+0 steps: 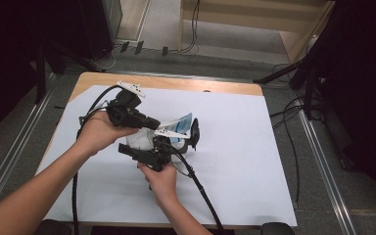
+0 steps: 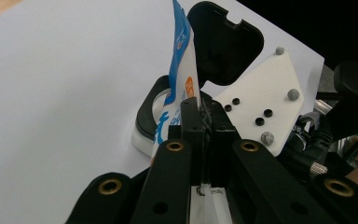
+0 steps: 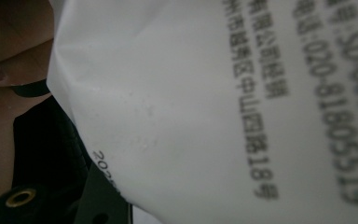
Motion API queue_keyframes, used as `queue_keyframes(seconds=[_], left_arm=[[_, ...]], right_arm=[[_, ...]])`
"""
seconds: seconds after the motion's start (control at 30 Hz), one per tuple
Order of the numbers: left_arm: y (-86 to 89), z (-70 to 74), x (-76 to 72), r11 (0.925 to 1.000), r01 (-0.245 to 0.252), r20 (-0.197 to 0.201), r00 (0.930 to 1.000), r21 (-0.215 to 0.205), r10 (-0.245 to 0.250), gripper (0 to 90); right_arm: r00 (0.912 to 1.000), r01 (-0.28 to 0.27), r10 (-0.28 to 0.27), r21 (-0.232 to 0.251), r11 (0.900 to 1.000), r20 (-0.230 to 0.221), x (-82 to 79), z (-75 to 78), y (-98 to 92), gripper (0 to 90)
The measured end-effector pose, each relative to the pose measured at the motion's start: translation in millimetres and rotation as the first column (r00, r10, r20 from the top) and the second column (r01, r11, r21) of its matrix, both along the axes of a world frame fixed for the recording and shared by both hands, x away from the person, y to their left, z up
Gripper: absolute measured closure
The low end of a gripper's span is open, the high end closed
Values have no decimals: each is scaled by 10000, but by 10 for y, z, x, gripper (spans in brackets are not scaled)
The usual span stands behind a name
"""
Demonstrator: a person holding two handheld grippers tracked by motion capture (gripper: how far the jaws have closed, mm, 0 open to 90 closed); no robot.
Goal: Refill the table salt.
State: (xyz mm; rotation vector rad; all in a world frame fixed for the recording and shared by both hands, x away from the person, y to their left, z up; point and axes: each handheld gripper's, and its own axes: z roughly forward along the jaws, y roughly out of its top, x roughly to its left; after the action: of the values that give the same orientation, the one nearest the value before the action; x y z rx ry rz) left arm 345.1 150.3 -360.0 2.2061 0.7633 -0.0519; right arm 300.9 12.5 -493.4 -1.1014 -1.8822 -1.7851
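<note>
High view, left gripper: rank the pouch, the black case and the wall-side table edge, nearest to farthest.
1. pouch: white and blue, right at the tip of the left gripper, whose jaws are shut on its edge in the left gripper view.
2. black case: open, just beyond the pouch, toward the right.
3. wall-side table edge: bare wood strip past the white sheet, farthest.
</note>
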Motion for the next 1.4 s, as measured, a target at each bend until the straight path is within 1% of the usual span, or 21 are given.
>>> queue_keyframes(seconds=[0.53,0.73,1.07,1.3,1.4], left_arm=[[-2,-2,0,10000,38,21,10000,11,-38,894],[-2,-2,-1,10000,70,-19,10000,-55,-70,895],[-7,5,0,9999,109,-7,9999,-7,-109,894],[-1,-4,-8,10000,42,-20,10000,-23,-42,894],[5,-4,-10,10000,13,-7,10000,47,-13,894]], right_arm=[[10000,-8,8,-5,10000,26,-1,-2,0,545],[10000,-9,9,48,10000,24,-2,-2,4,544],[10000,-1,1,88,10000,32,-1,-1,4,545],[10000,3,-3,124,9999,6,-8,-7,15,545],[10000,6,-6,99,10000,-15,-12,-10,20,546]])
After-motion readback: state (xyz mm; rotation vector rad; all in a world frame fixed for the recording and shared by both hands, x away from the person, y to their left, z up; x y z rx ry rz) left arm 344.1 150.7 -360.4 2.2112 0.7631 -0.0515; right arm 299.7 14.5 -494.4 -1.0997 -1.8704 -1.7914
